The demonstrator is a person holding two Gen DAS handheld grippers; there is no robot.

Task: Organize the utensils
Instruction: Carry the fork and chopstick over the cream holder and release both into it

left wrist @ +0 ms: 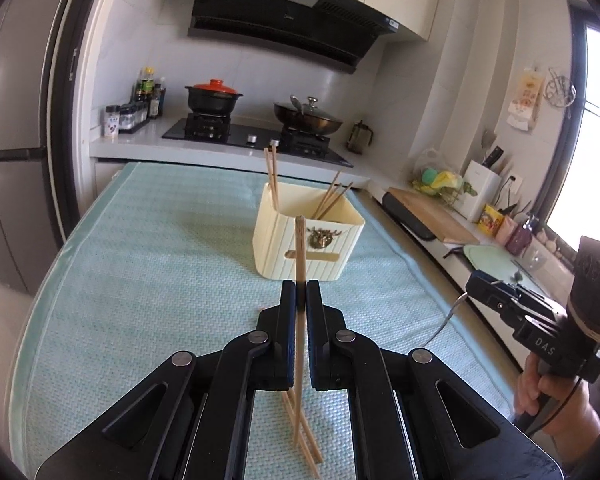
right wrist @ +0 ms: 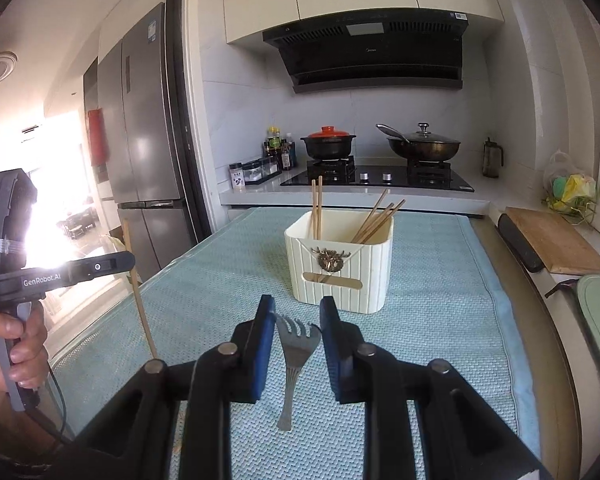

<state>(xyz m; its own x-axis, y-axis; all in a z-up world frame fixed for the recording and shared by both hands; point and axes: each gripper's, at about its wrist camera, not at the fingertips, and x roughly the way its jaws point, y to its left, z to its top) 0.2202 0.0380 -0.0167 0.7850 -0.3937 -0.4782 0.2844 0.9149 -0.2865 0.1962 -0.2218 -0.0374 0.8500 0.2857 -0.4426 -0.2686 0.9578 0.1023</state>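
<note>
Two claws, both full; my left claw (left wrist: 301, 294) is clamped tight on a wooden chopstick (left wrist: 300, 248) standing upright; my right claw (right wrist: 297, 322), jaws a little apart, grips a metal fork (right wrist: 293, 356) by its sides; the cream holder (right wrist: 340, 268) stands near the teal mat's (right wrist: 440, 320) far edge.

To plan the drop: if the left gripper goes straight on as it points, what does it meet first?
Probably the cream utensil holder: it stands directly ahead of the left gripper, which holds a chopstick; the distance between them is unclear.
</note>
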